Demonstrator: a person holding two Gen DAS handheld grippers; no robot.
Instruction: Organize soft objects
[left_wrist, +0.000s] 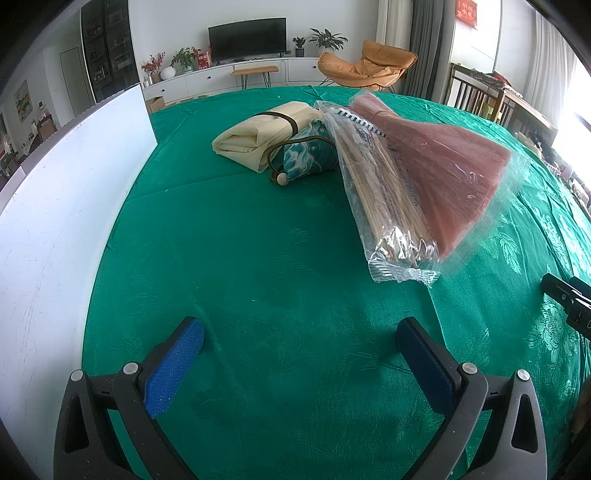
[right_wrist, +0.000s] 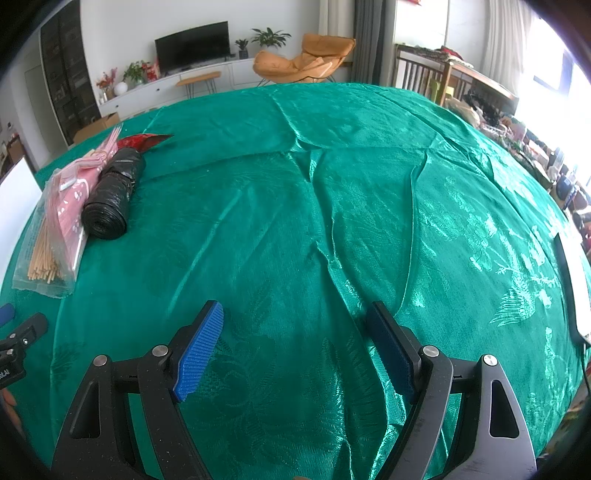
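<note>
A: Surface noted: green tablecloth (left_wrist: 258, 258), soft items grouped far side — bagged pink cloth (left_wrist: 443, 162), cream folded cloth (left_wrist: 251, 140), patterned pouch (left_wrist: 310, 151).

B: Left gripper (left_wrist: 299, 350) and right gripper (right_wrist: 295, 343) are spread wide, empty, presumably staged for pickup.

Both fisheyes low over the green brocade-covered desk (left_wrist: 258, 258), looking along open jaws toward its far edge. Left view close to the clear plastic bag of wooden sticks (left_wrist: 384, 199); shared in the right view (right_wrist: 44, 254), farther left.
</note>
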